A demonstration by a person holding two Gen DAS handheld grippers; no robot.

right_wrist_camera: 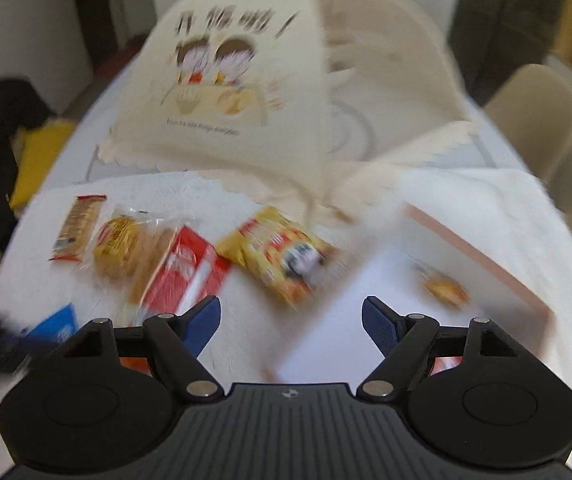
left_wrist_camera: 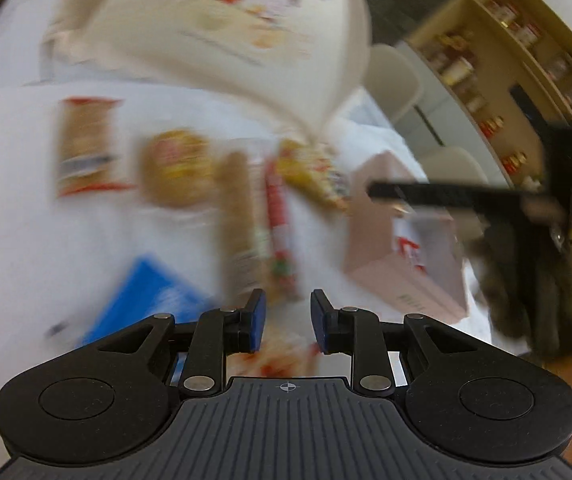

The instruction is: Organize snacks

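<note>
While blur hides detail: six loose snacks [right_wrist_camera: 277, 258] | one box [right_wrist_camera: 482, 264] | both fingers empty, left [left_wrist_camera: 288, 322] narrow, right [right_wrist_camera: 290, 322] wide

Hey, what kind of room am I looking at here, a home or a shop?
Most likely a home dining area. A table under a white cloth holds loose snacks, pale dining chairs stand around it, and open wooden shelves along the wall carry jars and packets, like a household pantry.

Ahead of the right gripper [right_wrist_camera: 290, 322] with blue pads: a red-and-white box [right_wrist_camera: 183, 270], a yellow packet [right_wrist_camera: 275, 254], a pink-rimmed box [right_wrist_camera: 482, 258]; far ahead, a cream cartoon-printed bag [right_wrist_camera: 237, 92].
</note>
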